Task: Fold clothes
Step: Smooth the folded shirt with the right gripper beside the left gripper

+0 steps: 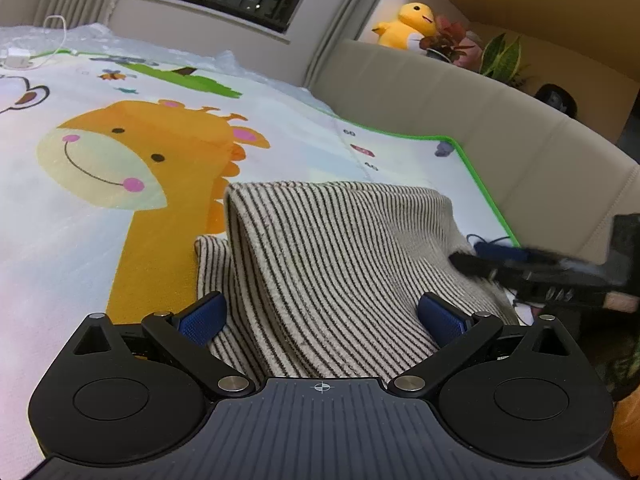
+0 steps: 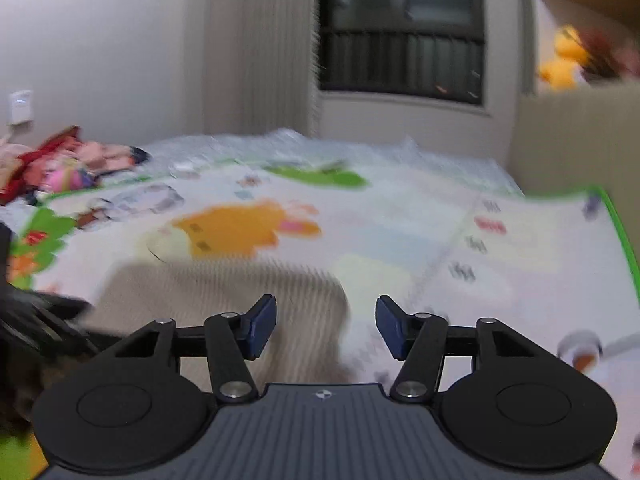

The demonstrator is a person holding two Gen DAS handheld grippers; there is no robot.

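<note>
Striped garment (image 1: 328,256) of ribbed knit cloth, soft and matt, play mat (image 1: 100,208) with finely pebbled, faintly glossy printed surface, left gripper (image 1: 320,316) in matt black plastic, blue textured pads (image 1: 202,318), shiny metal pivot pins, plush yellow toy (image 1: 406,24), padded headboard (image 1: 500,136) smooth, leather-like.

We see the right wrist view smeared throughout: the striped cloth (image 2: 224,300) loses its stripes, the mat (image 2: 400,232) its print. In the left view, the right gripper (image 1: 472,258) is blurred, cut off at the edge.

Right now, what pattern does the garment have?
Thin dark stripes on beige garment; clearest in the left wrist view.
</note>
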